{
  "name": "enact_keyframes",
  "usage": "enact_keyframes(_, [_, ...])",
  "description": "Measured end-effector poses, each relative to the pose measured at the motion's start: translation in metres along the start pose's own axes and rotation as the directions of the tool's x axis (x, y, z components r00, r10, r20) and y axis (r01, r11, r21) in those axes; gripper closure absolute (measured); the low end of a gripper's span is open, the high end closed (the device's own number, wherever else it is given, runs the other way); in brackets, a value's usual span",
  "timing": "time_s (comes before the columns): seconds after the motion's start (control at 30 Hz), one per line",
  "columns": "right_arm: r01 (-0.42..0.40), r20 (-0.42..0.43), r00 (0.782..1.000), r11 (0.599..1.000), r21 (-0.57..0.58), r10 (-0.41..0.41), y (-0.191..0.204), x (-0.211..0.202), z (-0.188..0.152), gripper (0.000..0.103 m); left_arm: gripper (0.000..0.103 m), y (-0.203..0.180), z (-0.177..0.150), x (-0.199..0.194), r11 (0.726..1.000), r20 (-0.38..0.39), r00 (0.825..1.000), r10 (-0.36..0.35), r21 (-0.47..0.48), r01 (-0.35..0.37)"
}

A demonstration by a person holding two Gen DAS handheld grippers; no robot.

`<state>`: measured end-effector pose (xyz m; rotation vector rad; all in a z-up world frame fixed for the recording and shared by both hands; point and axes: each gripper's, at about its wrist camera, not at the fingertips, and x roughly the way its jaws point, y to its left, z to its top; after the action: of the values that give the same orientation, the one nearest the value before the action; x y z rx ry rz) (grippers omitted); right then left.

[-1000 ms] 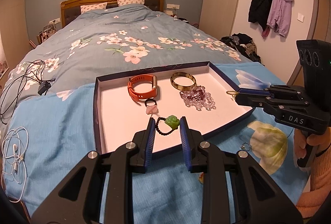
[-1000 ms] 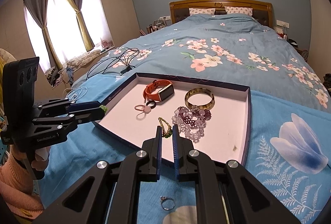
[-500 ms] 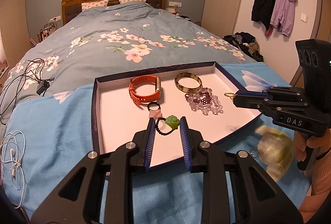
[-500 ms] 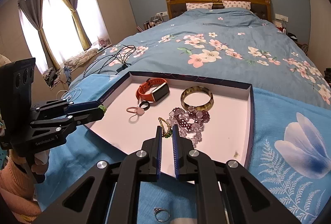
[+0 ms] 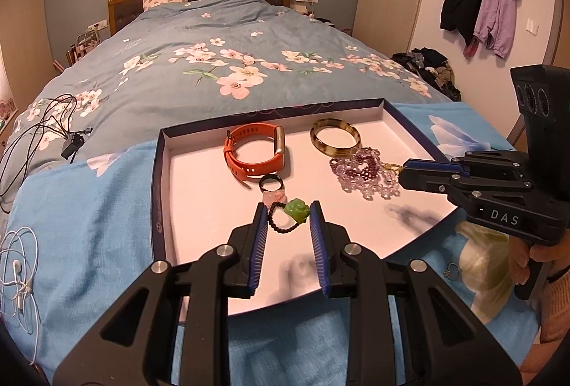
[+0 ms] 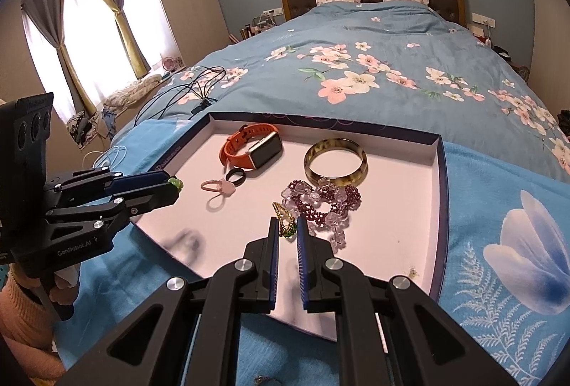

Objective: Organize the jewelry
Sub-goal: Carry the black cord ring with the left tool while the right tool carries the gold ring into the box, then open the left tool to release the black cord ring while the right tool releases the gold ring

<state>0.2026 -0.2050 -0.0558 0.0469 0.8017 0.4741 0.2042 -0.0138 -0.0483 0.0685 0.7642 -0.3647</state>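
Observation:
A navy tray (image 5: 156,190) with a white floor lies on the blue bedspread. In it are an orange watch (image 5: 254,150), a horn bangle (image 5: 335,136), a purple bead bracelet (image 5: 359,172), a black ring (image 5: 270,183) and a pink ring (image 6: 219,188). My left gripper (image 5: 288,213) hangs over the tray's near part, shut on a black-bead bracelet with a green flower (image 5: 297,210). My right gripper (image 6: 288,224) hovers over the tray beside the purple beads, shut on a thin gold chain (image 6: 283,216) with green bits.
A small silver ring (image 5: 452,270) lies on the bedspread outside the tray's near right edge. Black cables (image 5: 46,125) and white earphones (image 5: 17,264) lie on the bed to the left. A hand in an orange sleeve (image 6: 21,314) holds each gripper.
Both grippers have moved forward and a little lower, from the tray's near edge to over its floor. Each keeps its piece of jewelry.

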Motion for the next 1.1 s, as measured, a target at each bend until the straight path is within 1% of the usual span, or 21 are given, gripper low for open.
enact_keyframes(0.33, [0.018,-0.032,0.999,1.000,-0.008,-0.018,0.000,0.014,0.002,0.095,0.079,0.003,0.004,0.021,1.000,-0.041,0.999,-0.005,-0.014,0.005])
enact_keyframes(0.73, [0.046,-0.055,0.997,0.999,-0.024,-0.047,0.001,0.027,0.004,0.095,0.079,0.005,0.005,0.044,1.000,-0.084,0.996,0.006,-0.023,-0.008])
enact_keyframes(0.97, [0.074,-0.053,0.996,0.997,-0.036,-0.076,0.003,0.029,0.003,0.092,0.080,0.007,0.006,0.050,0.999,-0.100,0.995,0.003,-0.038,-0.007])
enact_keyframes(1.1, [0.077,-0.044,0.996,0.997,-0.027,-0.078,0.001,0.027,0.003,0.092,0.080,0.009,0.007,0.051,0.999,-0.099,0.995,0.004,-0.046,-0.009])
